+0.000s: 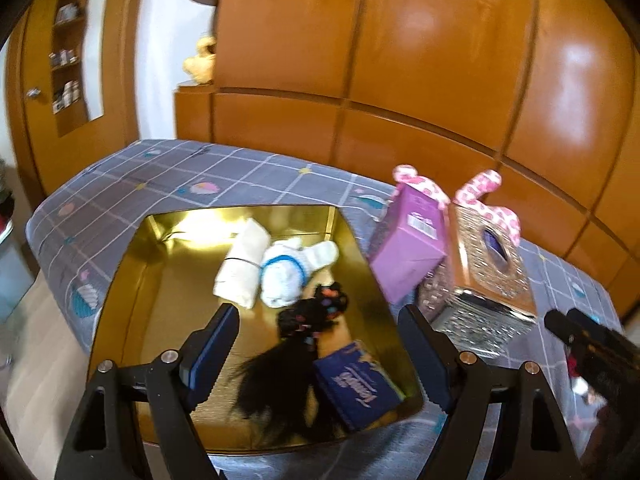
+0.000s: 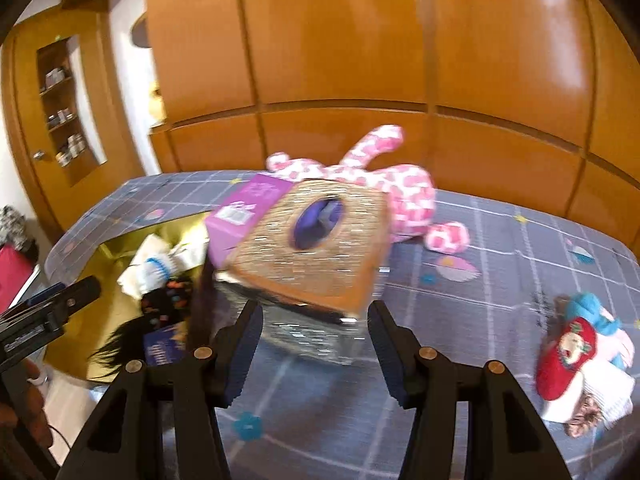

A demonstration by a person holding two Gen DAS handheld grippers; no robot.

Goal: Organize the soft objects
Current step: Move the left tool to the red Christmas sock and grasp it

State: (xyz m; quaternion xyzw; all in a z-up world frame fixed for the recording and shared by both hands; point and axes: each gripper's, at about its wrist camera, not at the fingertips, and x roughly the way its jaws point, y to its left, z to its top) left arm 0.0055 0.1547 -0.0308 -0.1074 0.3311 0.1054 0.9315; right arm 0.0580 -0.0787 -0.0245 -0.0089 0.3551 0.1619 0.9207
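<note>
Left gripper: jaws spread, nothing between them, above the near part of the gold tray. Right gripper: jaws spread partway, empty, just short of the glitter tissue box.

The tray lies on the bed near its left edge. Contents:
- cream roll, toward the tray's far side
- white sock bundle with blue band, touching the roll
- black hair with coloured clips, toward the near side
- navy packet, near right corner

The tissue box stands tilted just right of the tray. A purple box leans against its left side. The pink plush lies behind both, toward the bed's far edge.

A sock pile sits near the bed's right edge, well apart from the tray.
</note>
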